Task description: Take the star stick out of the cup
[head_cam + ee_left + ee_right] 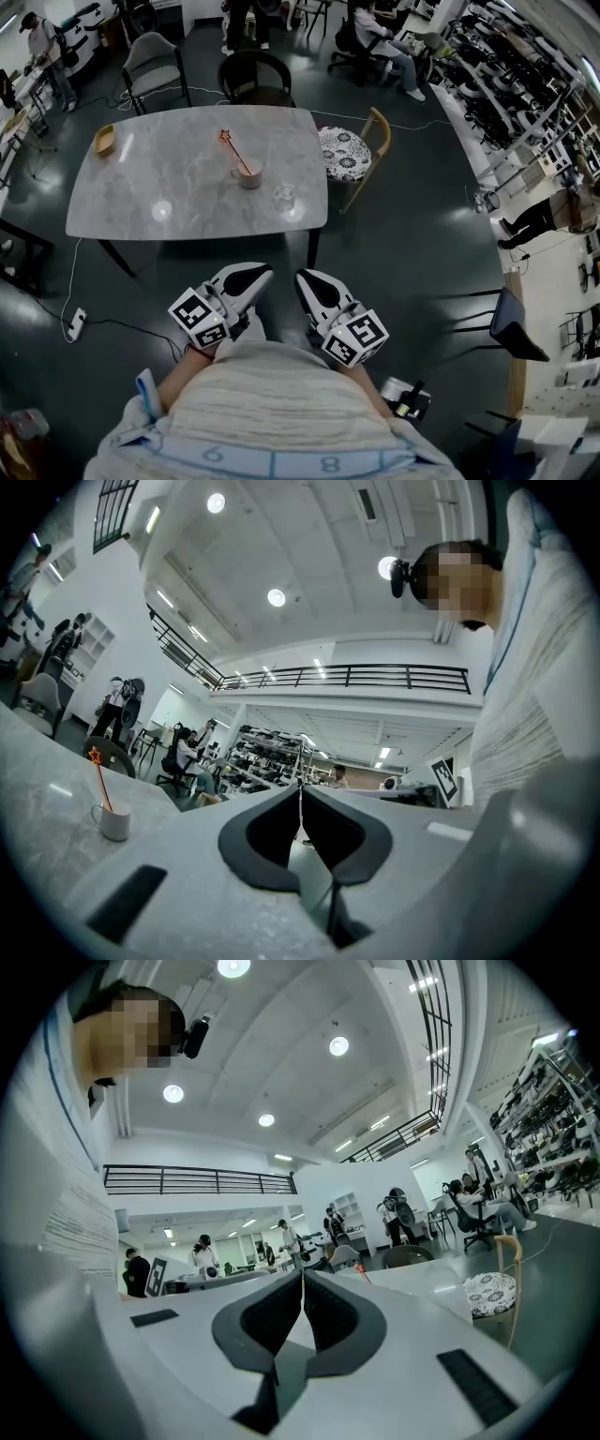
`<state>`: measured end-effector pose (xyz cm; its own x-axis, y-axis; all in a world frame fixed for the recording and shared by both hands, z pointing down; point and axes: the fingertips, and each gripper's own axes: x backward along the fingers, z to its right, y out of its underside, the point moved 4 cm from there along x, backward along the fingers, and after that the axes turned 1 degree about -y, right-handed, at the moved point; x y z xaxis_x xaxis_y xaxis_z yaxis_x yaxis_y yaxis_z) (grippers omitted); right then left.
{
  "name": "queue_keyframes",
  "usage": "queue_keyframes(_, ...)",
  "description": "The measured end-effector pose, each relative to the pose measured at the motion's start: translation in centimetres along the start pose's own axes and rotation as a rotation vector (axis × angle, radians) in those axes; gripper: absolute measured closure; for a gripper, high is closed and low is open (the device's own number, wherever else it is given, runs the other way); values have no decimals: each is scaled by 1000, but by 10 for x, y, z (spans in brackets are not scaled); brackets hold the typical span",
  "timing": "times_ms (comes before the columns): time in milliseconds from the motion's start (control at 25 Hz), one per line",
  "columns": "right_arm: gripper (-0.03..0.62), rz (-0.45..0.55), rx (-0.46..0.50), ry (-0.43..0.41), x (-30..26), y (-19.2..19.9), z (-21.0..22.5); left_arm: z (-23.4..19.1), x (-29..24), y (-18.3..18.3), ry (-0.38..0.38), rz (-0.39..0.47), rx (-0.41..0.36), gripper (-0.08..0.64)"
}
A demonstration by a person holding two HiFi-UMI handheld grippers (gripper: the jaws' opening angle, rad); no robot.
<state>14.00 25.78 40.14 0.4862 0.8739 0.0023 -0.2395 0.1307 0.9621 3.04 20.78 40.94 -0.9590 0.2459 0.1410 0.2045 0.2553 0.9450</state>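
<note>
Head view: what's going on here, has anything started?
Nothing is being handled yet. A person stands back from the table, holding the left gripper and right gripper close to the body, both shut and empty. The star stick leans in the cup on the table, with a glass beside it.

Round ceiling lamps blaze white above the left gripper, and others shine high over the right gripper, lighting the hall evenly. Ahead of both grippers, the marble table carries soft glare patches and the dark floor gleams. Fisheye curvature bends the balcony railing and blackens the gripper views' corners. The gripper bodies nearest the lens look soft.
</note>
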Motion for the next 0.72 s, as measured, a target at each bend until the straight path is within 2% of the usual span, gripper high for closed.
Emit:
queue_keyframes(240, 583, -15, -4, -2, -44, -10, 37, -52, -28, -17, 1, 9, -1, 543)
queue_keyframes(720, 581, -54, -20, -25, -149, -20, 87, -164, -50, -45, -36, 14, 13, 543)
